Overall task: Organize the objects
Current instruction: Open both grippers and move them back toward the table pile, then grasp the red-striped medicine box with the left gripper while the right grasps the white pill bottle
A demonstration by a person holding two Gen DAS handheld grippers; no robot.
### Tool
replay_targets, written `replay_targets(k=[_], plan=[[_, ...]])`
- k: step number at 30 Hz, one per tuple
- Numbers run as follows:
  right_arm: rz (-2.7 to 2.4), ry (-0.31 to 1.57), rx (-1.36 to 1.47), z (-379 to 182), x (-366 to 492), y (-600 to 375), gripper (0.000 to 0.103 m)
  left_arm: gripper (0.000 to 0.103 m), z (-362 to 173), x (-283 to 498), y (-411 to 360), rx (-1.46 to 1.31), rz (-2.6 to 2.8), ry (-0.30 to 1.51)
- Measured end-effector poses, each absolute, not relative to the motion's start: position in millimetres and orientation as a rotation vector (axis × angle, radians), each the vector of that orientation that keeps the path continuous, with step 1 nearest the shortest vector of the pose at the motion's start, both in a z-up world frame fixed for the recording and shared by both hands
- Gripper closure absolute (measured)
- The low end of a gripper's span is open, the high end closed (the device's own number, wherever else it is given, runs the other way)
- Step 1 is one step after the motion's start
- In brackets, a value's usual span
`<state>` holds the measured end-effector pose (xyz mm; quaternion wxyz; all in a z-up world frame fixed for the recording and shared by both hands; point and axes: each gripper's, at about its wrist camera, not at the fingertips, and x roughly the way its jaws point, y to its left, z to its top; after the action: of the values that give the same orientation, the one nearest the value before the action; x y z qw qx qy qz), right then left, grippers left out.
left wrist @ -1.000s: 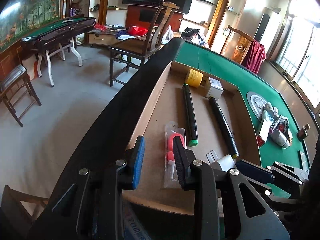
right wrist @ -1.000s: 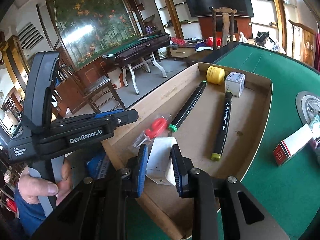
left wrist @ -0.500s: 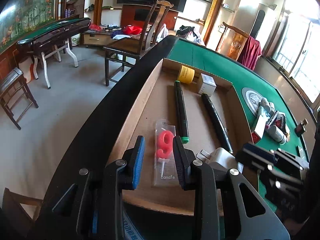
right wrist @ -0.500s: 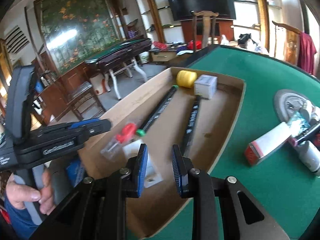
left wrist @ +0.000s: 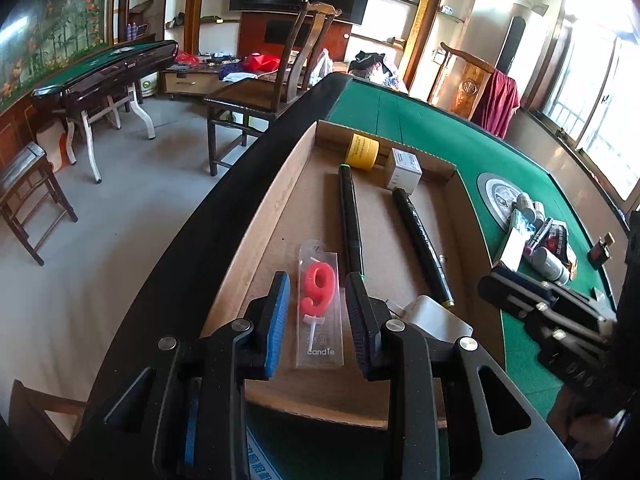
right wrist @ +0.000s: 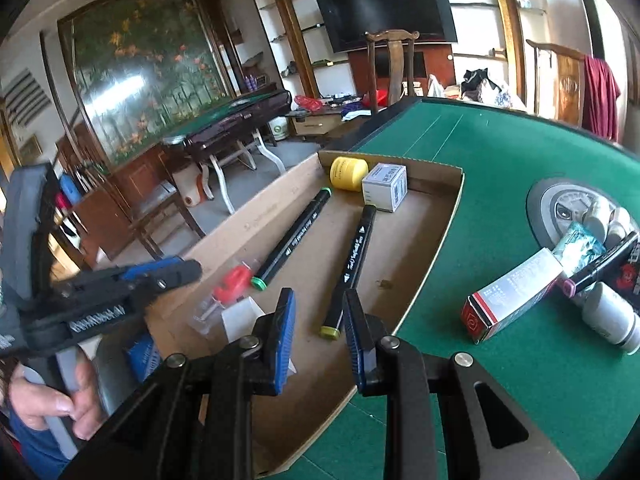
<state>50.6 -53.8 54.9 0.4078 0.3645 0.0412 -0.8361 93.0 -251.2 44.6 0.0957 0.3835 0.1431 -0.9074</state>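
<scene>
Lying on the green table (right wrist: 500,152), a shallow cardboard tray (right wrist: 448,224) holds a yellow tape roll (right wrist: 348,173) and a small white box (right wrist: 385,186) side by side against its far wall. Two black markers (left wrist: 351,216) lie lengthwise in the middle, one with a green cap, the other yellow-green. At the near end sit a packaged red "9" candle (left wrist: 319,304) and a white charger (left wrist: 434,318). Beside the tray, loose on the felt, a red-and-white carton (right wrist: 516,294) and white bottles (right wrist: 612,316) are piled near a round disc. The left gripper (left wrist: 318,320) hovers over the candle, jaws slightly apart, gripping nothing. The right gripper (right wrist: 320,340) is likewise narrowly parted and empty above the tray's near edge.
</scene>
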Motion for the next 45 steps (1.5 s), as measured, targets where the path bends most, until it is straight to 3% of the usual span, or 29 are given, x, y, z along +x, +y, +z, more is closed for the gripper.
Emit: replay_targets(k=[10, 17, 22, 25, 27, 28, 35, 43, 44, 45], plan=[[-1.960, 0.242, 0.875, 47, 85, -79, 0.078, 0.076, 48, 97, -255, 1.123, -2.680, 0.429], [-1.938, 0.017, 0.931, 58, 58, -49, 0.078, 0.076, 54, 98, -250, 1.118, -2.695, 0.417], [-2.061, -0.110, 0.887, 80, 21, 16, 0.078, 0.076, 69, 84, -210, 1.173, -2.806, 0.305], [-2.168, -0.176, 0.861, 89, -3, 73, 0.077, 0.058, 78, 66, -168, 1.251, -2.919, 0.201], [-2.227, -0.203, 0.849, 91, -15, 106, 0.071, 0.046, 82, 43, -127, 1.309, -2.985, 0.093], [-2.255, -0.210, 0.846, 90, -19, 119, 0.067, 0.046, 81, 33, -112, 1.358, -2.996, 0.047], [-2.348, -0.324, 0.854, 86, -41, 187, 0.066, 0.046, 43, -50, -35, 1.606, -2.871, -0.339], [-2.274, -0.308, 0.916, 74, -52, 178, 0.058, 0.046, 13, -97, -26, 1.798, -2.767, -0.308], [-2.274, -0.309, 0.944, 67, -57, 176, 0.058, 0.049, 10, -100, -27, 1.808, -2.769, -0.271], [-2.262, -0.317, 0.986, 59, -63, 174, 0.058, 0.067, 8, -100, -25, 1.803, -2.773, -0.249]])
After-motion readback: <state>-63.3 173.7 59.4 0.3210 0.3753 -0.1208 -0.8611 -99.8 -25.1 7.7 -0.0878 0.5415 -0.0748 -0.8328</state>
